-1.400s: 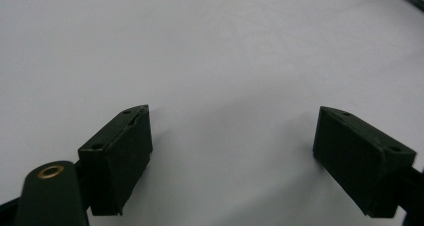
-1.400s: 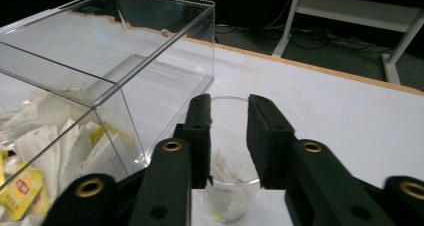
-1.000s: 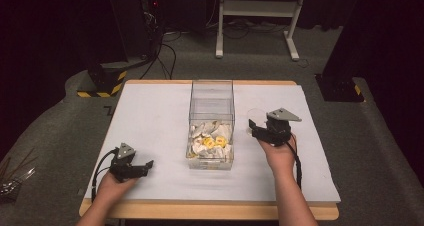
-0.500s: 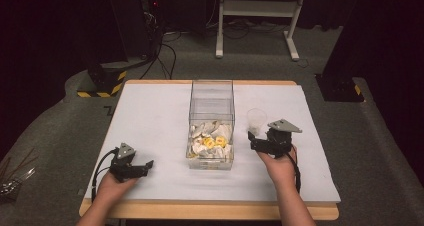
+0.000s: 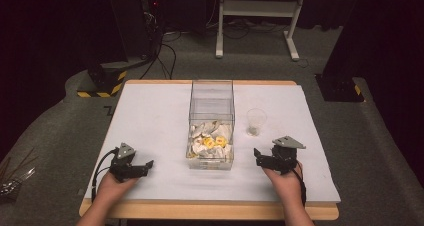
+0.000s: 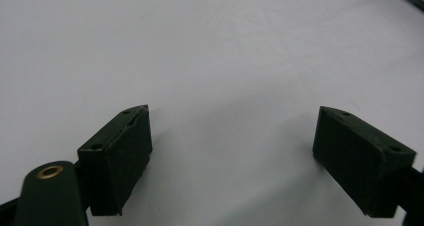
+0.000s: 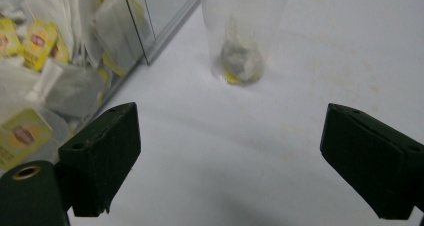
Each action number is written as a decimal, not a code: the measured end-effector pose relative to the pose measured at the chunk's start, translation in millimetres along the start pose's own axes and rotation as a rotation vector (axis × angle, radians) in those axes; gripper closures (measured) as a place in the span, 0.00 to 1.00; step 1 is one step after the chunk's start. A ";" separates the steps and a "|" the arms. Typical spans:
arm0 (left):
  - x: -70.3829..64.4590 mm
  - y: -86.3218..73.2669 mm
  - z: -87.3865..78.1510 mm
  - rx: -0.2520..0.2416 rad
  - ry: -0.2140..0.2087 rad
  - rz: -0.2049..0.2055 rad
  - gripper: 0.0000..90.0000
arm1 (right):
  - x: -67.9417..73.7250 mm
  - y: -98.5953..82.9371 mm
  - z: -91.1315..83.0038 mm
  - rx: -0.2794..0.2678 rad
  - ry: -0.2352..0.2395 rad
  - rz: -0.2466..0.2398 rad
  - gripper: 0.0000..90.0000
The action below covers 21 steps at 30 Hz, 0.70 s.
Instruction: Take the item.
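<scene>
We see the cup upright on the bench, mouth up, long axis vertical, just right of the box and apart from it. In the right gripper view the cup is clear plastic with 1 tea bag crumpled at its bottom, a bit of yellow showing at the base.

Right gripper sits near the bench's front edge, on the near side of the cup and well short of it, pointing left toward the box front. Its jaws are spread wide, nothing between them, in the right gripper view. The cup stands ahead, between the 2 jaws' lines, untouched.

Left gripper rests at front left of the bench, well apart from the box, pointing right. Jaws spread wide over bare white bench in the left gripper view, holding nothing.

The box is clear, tall, long axis running away from us, sitting mid-bench. Tea bags with yellow tags are piled in its near half; the far half looks bare. In the right gripper view the bags press against the box wall at left.
</scene>
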State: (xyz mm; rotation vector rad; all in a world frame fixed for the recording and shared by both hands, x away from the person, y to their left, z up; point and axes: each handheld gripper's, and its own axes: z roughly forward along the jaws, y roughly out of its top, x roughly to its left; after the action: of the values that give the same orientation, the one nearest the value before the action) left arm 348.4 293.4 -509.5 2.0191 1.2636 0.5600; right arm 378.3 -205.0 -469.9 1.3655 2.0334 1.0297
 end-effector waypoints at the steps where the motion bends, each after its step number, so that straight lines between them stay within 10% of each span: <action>1: 0.1 0.0 0.0 0.000 0.000 0.001 0.18 | -0.8 -3.1 0.3 0.009 -0.003 0.000 0.10; 21: -0.1 0.1 0.1 0.001 -0.001 -0.002 0.18 | -9.6 -41.6 1.1 0.154 -0.080 0.007 0.10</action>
State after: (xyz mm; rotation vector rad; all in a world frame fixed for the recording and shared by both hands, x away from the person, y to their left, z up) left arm 348.4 293.2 -509.5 2.0182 1.2652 0.5572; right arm 359.5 -222.6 -504.0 1.4673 2.0862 0.8219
